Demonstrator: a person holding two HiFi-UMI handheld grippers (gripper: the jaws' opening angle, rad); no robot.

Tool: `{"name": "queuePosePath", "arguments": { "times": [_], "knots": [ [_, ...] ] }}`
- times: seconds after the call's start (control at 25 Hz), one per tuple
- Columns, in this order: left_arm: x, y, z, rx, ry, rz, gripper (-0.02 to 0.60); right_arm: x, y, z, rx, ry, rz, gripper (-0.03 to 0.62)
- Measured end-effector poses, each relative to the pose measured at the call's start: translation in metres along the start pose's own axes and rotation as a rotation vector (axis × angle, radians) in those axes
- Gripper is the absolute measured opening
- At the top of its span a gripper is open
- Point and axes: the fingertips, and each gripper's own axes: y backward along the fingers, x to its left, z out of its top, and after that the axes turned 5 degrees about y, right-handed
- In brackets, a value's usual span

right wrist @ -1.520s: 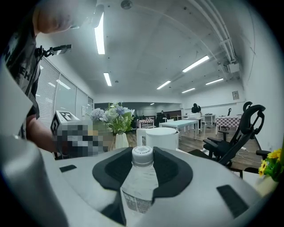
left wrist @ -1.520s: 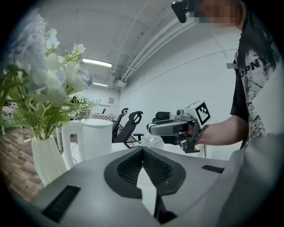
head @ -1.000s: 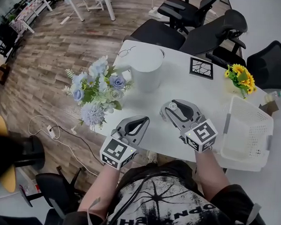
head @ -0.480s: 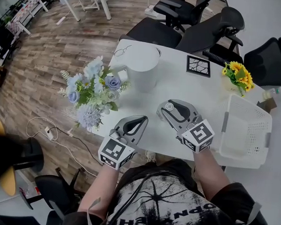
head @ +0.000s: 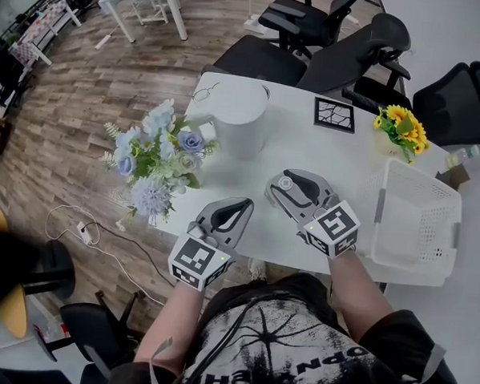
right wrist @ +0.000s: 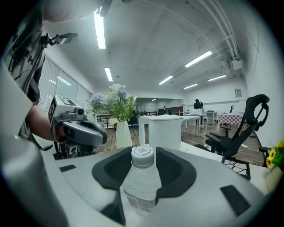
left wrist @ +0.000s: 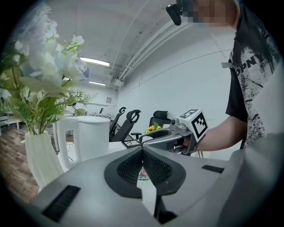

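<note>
Shows, in the head view, the right gripper (head: 287, 184) clamped on a clear plastic bottle (head: 286, 182), all but its round white cap hidden by grey jaws. Shows, in the left gripper view, the left gripper (left wrist: 143, 153), meshed black pads pressed together on nothing, a sliver of label just beyond. Shows, in the right gripper view, ridged cap and rippled shoulder upright between the jaws, base cut off.
</note>
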Motion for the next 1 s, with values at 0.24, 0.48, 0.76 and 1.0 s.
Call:
{"name": "queuePosePath", "arguments": {
  "times": [0.24, 0.48, 0.76, 1.0],
  "knots": [
    [0.000, 0.005, 0.013, -0.033, -0.012, 0.009, 0.011, -0.002, 0.010, 0.016, -0.035, -0.002, -0.027, 0.184],
    [-0.004, 0.007, 0.033, -0.074, -0.038, 0.006, 0.011, -0.004, 0.026, 0.046, -0.083, 0.037, -0.060, 0.183],
    [-0.006, 0.014, 0.049, -0.110, -0.074, 0.014, 0.011, -0.002, 0.044, 0.060, -0.088, 0.041, -0.095, 0.183],
    [-0.007, 0.016, 0.054, -0.125, -0.085, 0.015, 0.011, 0.000, 0.056, 0.064, -0.105, 0.055, -0.109, 0.130]
  ]
}}
